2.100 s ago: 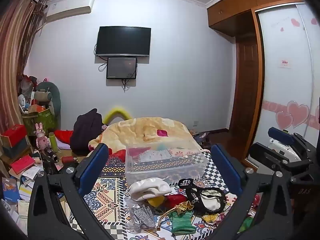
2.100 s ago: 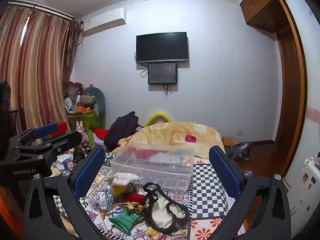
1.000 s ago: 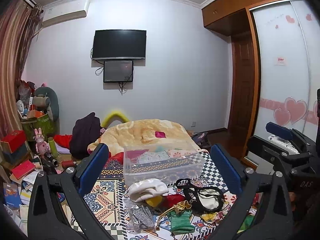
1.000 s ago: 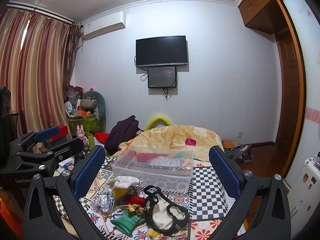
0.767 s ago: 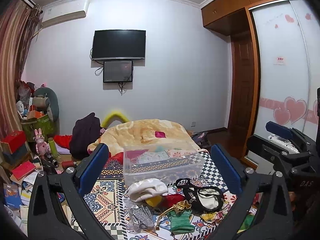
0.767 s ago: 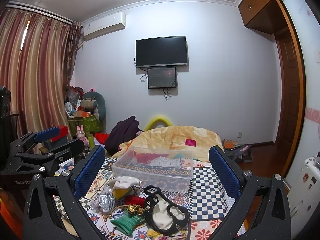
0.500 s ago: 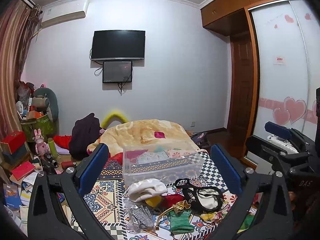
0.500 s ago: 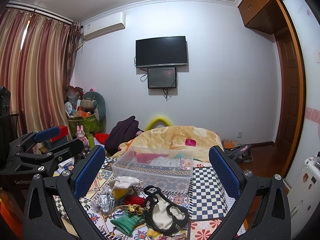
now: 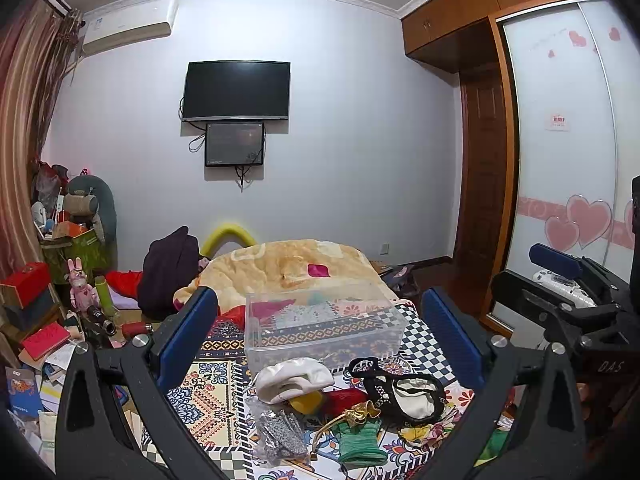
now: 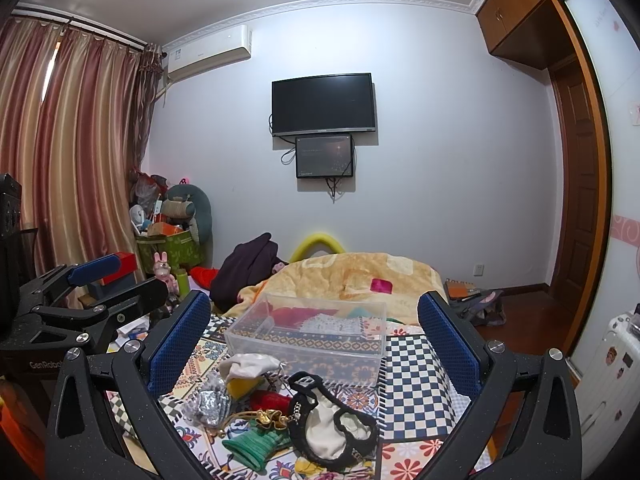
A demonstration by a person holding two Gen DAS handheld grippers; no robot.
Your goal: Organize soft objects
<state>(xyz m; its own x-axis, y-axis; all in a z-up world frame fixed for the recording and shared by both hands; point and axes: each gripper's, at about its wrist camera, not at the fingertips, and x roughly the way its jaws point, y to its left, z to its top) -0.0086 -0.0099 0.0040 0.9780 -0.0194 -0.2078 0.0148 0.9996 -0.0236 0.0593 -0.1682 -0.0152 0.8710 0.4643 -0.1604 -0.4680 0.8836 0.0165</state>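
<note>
A pile of soft things lies on the patterned bedspread [image 9: 208, 396] in front of a clear plastic box [image 9: 320, 328]: a white cap [image 9: 294, 376], a silver pouch [image 9: 280, 438], a green pouch [image 9: 360, 440], a red piece [image 9: 346, 398] and a black-and-white bag [image 9: 404, 392]. The box [image 10: 308, 336], the cap [image 10: 248, 364], the green pouch [image 10: 254, 446] and the bag [image 10: 332, 424] also show in the right wrist view. My left gripper [image 9: 318, 336] and right gripper [image 10: 312, 334] are both open and empty, held above and short of the pile.
A yellow blanket [image 9: 288, 268] and a dark garment [image 9: 170, 264] lie behind the box. Cluttered boxes, toys and papers [image 9: 44, 320] fill the left floor side. A wardrobe [image 9: 560, 160] stands at the right. A TV [image 9: 236, 90] hangs on the far wall.
Both grippers have drifted only slightly; the views have shifted a little. Both stay open and empty, and the pile has not moved.
</note>
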